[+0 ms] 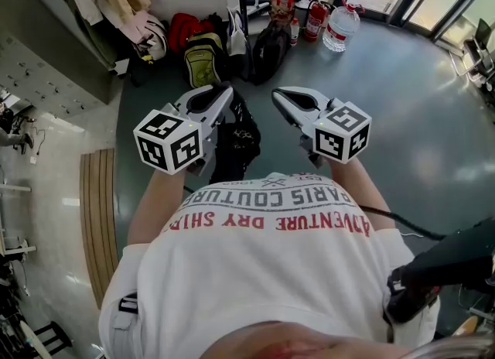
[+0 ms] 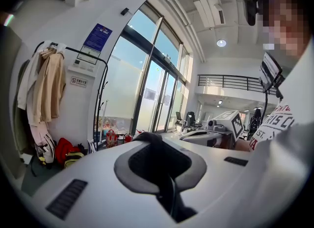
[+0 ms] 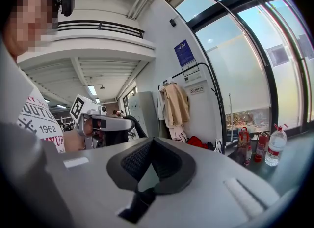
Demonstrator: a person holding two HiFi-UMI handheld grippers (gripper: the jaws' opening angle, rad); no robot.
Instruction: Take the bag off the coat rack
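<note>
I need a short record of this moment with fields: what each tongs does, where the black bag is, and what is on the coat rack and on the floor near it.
left tongs: shut on the strap of the black bag
black bag: hangs under the left tongs, away from the coat rack
right tongs: shut, nothing between them
coat rack: beige coats hang on it
floor by the wall: red bag, yellow-green backpack, water bottle
</note>
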